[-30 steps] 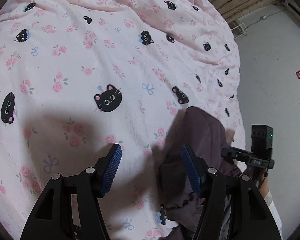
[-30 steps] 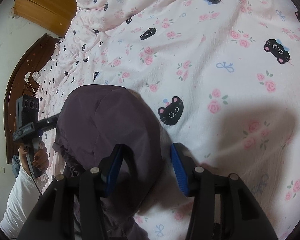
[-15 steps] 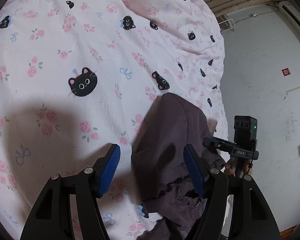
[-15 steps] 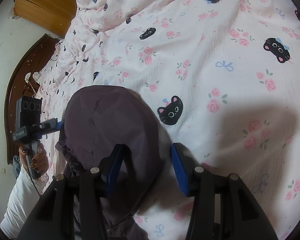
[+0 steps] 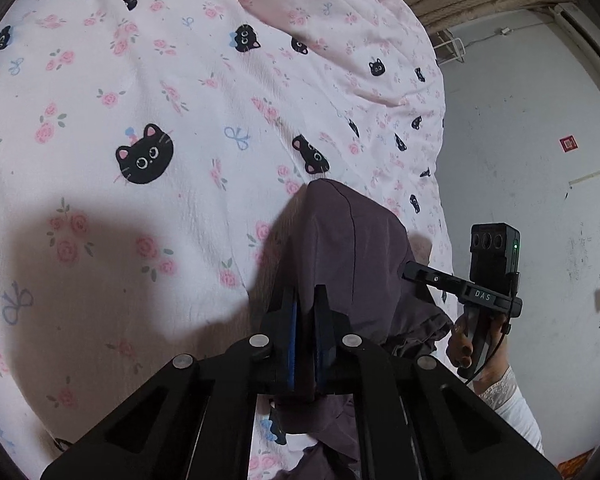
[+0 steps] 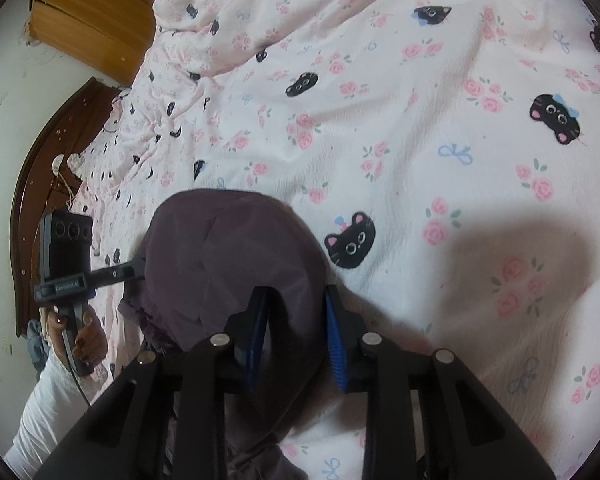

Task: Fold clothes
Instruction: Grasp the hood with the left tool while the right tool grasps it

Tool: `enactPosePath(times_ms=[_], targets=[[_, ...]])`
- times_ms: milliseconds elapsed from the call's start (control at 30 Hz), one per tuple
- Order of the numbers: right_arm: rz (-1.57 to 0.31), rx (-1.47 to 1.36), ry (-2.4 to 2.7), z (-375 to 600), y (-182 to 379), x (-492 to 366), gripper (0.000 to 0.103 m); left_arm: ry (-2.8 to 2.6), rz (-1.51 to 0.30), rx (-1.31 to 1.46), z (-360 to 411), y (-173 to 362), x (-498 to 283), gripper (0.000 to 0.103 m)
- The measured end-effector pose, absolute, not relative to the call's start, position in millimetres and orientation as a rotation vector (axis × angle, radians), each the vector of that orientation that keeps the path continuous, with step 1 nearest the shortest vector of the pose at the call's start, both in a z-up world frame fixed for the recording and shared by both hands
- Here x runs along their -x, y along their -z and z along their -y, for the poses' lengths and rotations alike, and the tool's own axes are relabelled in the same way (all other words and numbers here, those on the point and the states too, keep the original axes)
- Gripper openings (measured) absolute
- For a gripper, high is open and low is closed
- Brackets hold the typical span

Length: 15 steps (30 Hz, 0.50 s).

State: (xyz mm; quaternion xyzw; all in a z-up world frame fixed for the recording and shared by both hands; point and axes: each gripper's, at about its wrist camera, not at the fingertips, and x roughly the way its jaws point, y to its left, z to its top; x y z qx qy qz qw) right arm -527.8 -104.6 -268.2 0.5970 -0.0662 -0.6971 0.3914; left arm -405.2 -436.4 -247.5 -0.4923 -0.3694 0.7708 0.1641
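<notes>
A dark purple garment [image 5: 352, 240] lies bunched on the pink cat-print bedspread [image 5: 160, 80]. My left gripper [image 5: 305, 292] is shut, with the garment's left edge pinched between its blue pads. In the right wrist view the same garment [image 6: 228, 248] fills the gap of my right gripper [image 6: 296, 290]. Its jaws are closing, and both pads touch the cloth. Each gripper shows from the side in the other's view, held by a hand [image 5: 466, 340] in a white sleeve. The garment's near end is hidden under the grippers.
The bedspread [image 6: 420, 120] stretches wide and rumpled beyond the garment. A dark wooden headboard [image 6: 28, 184] and a light wooden cabinet [image 6: 96, 12] stand at the left. In the left wrist view the bed's edge drops off toward a pale wall [image 5: 540, 140].
The left jaws went from wide open to shut on the garment's edge after sliding toward it. The right jaws narrowed around the cloth while that hand stayed put.
</notes>
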Motion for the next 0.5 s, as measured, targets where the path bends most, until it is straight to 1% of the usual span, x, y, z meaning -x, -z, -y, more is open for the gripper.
enactPosePath(times_ms=[200,233,267,300,333,500], targets=[[0.212,-1.522,1.774,108,269,533,0.03,-2.218,1.077,1.385,440,243,404,0.004],[0.204,-1.516,1.781,109,268,533,0.026,-2.22,1.074,1.383,440,243,403,0.004],[0.197,-1.505,1.776,110,267,532,0.016,-2.216,1.076,1.379,440,242,402,0.004],[0.189,-1.494,1.78,110,264,530,0.01,-2.215,1.077,1.375,440,242,401,0.004],[0.181,-1.484,1.784,110,262,529,0.007,-2.215,1.079,1.371,440,242,400,0.004],[0.162,-1.414,1.806,105,244,522,0.005,-2.212,1.076,1.335,438,235,392,0.004]])
